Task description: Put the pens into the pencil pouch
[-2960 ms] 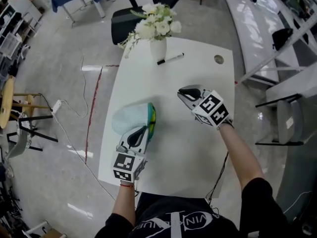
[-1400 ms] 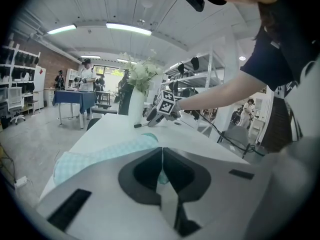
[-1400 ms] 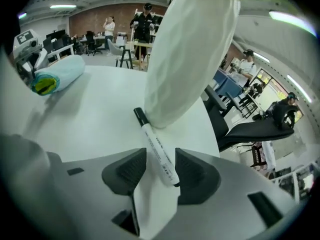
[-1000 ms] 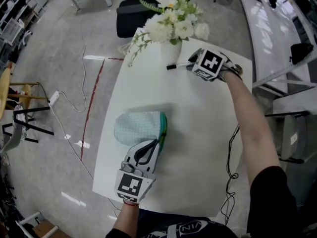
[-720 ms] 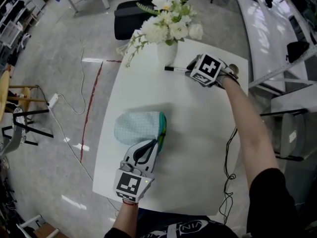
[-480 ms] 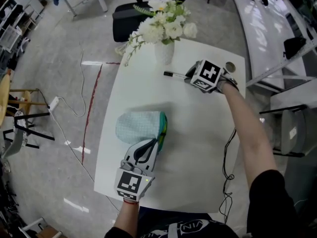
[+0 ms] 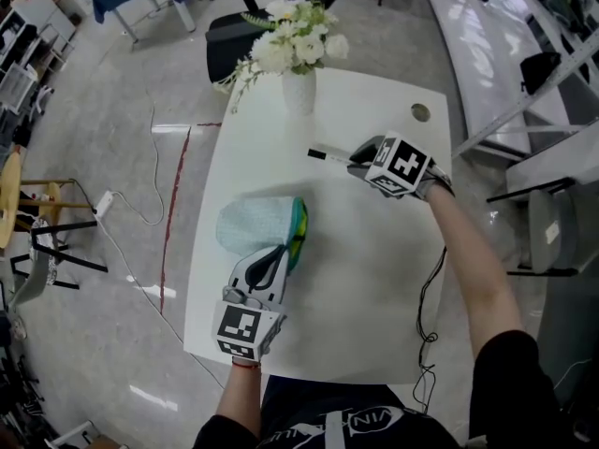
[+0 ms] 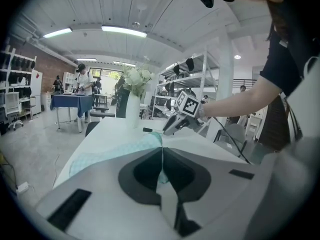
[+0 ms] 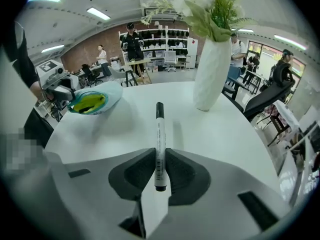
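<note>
A light teal pencil pouch (image 7: 255, 223) lies on the white table (image 7: 365, 279), its green-yellow mouth (image 7: 298, 228) facing right. My left gripper (image 7: 271, 262) is shut on the pouch's near edge; in the left gripper view teal fabric (image 8: 117, 151) is pinched at the jaw tips (image 8: 161, 154). My right gripper (image 7: 358, 163) hovers over the table right of and beyond the pouch. Its jaws have just been closing and are shut on a white pen with a black cap (image 7: 328, 155). The pen (image 9: 159, 144) sticks out forward from the right gripper (image 9: 159, 176), towards the pouch (image 9: 92, 101).
A white vase of flowers (image 7: 299, 90) stands at the table's far edge, seen close in the right gripper view as a vase (image 9: 212, 74). A round cable hole (image 7: 419, 112) is at the far right corner. A black cable (image 7: 427, 293) hangs off the right edge. A black chair (image 7: 232, 43) stands beyond.
My right gripper closed on the pen beside the vase, then carried it nearer, away from the vase towards the table's middle. The left gripper and the pouch stayed put.
</note>
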